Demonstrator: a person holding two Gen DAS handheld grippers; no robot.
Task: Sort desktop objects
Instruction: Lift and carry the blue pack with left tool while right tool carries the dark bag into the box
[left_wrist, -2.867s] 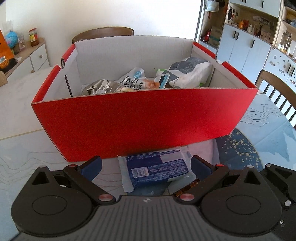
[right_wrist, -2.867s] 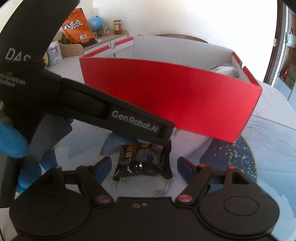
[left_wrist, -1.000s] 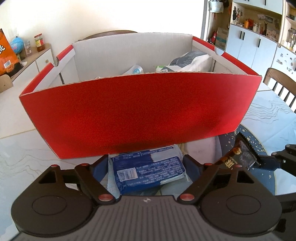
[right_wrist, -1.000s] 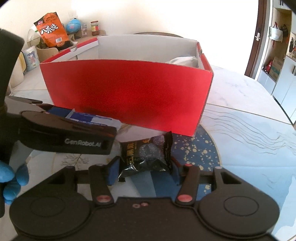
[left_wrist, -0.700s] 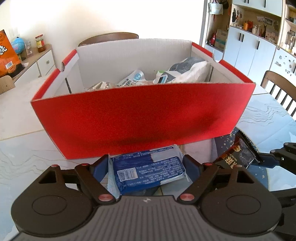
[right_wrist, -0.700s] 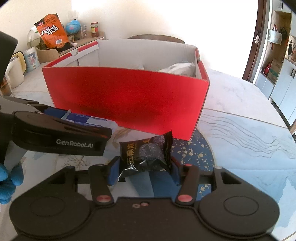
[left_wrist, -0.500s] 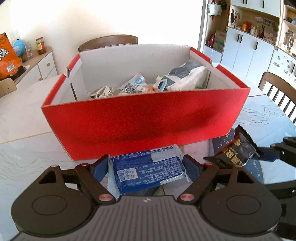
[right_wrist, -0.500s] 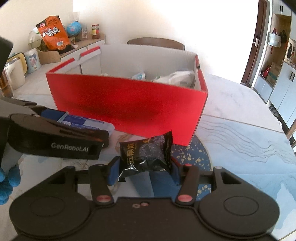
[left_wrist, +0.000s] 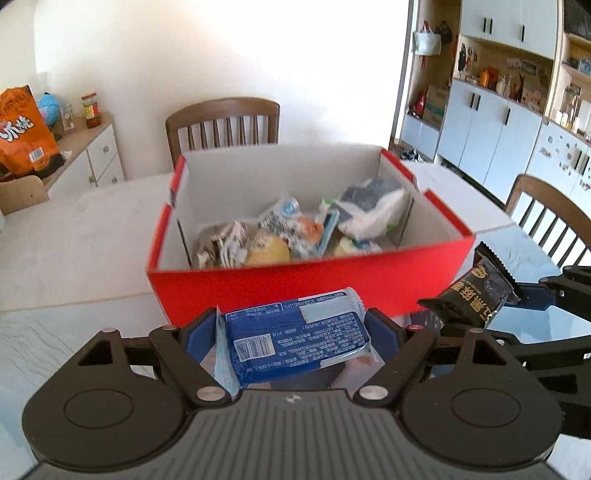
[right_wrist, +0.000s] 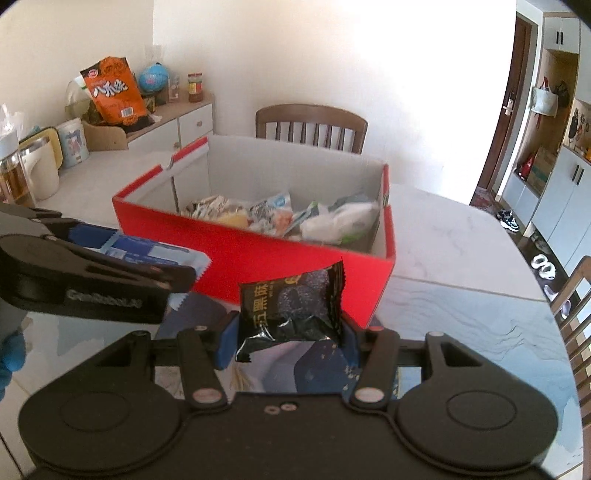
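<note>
The left hand-held gripper (left_wrist: 291, 328) is clenched on one blue packet (left_wrist: 295, 341), which sits between its blue pads, held up in front of the red box (left_wrist: 295, 284) and just short of its near wall. The packet lies flat, label up, its long axis running crosswise from pad to pad, with one sealed end poking out towards the box. The right hand-held gripper (right_wrist: 290, 332) is clenched on one black packet (right_wrist: 290, 306), gripped by its lower part so that it stands upright between the pads, its serrated top edge pointing up and towards the box's near right corner. Both packets hang above the worktop (right_wrist: 461, 317), side by side before the box, the black one to the right of the blue. Inside the box lies a heap of several snack packets (left_wrist: 295, 229), blurred, too jumbled to count. Behind the box stands one chair (left_wrist: 221, 125).
</note>
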